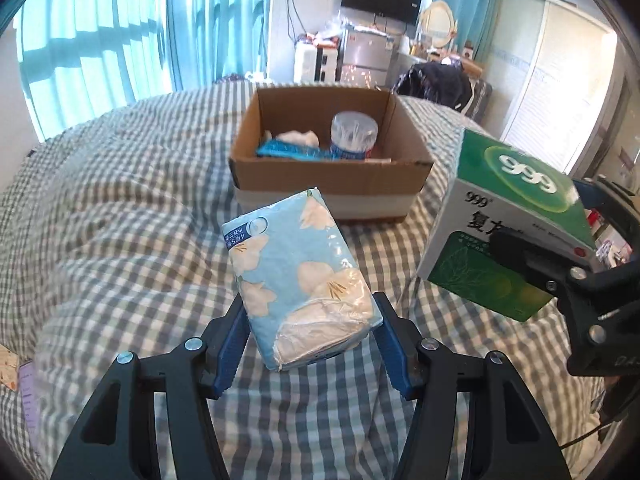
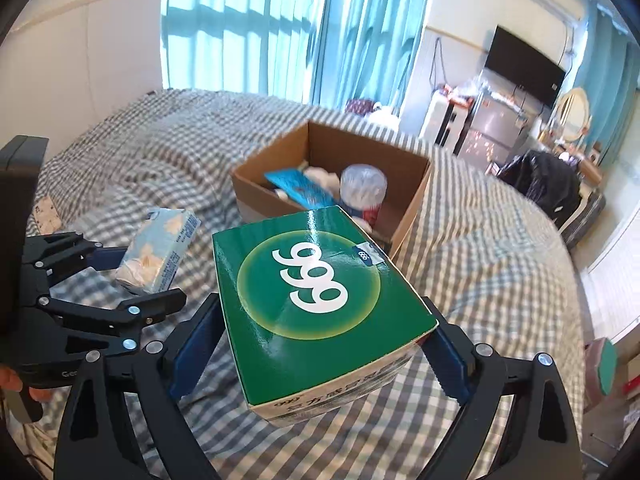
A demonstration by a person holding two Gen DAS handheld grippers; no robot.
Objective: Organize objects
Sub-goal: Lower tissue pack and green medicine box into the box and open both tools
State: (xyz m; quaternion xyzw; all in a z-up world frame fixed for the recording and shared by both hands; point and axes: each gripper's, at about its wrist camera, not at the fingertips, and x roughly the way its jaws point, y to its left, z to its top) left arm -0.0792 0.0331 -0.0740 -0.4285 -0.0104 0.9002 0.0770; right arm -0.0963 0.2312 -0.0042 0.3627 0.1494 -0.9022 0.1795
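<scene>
Green 999 box (image 2: 316, 304) clamped in right tongs (image 2: 320, 344), cardboard box (image 2: 412, 204) beyond, left tongs (image 2: 132, 280) around tissue pack (image 2: 160, 250).

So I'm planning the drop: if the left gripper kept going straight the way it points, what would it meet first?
Probably the near wall of the cardboard box, met first by the tissue pack that the left gripper holds. Depth and height are unclear, so it may pass over the rim.

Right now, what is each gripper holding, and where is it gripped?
Left gripper clamps the tissue pack across its near end. Right gripper clamps the green 999 medicine box by its two sides.
</scene>
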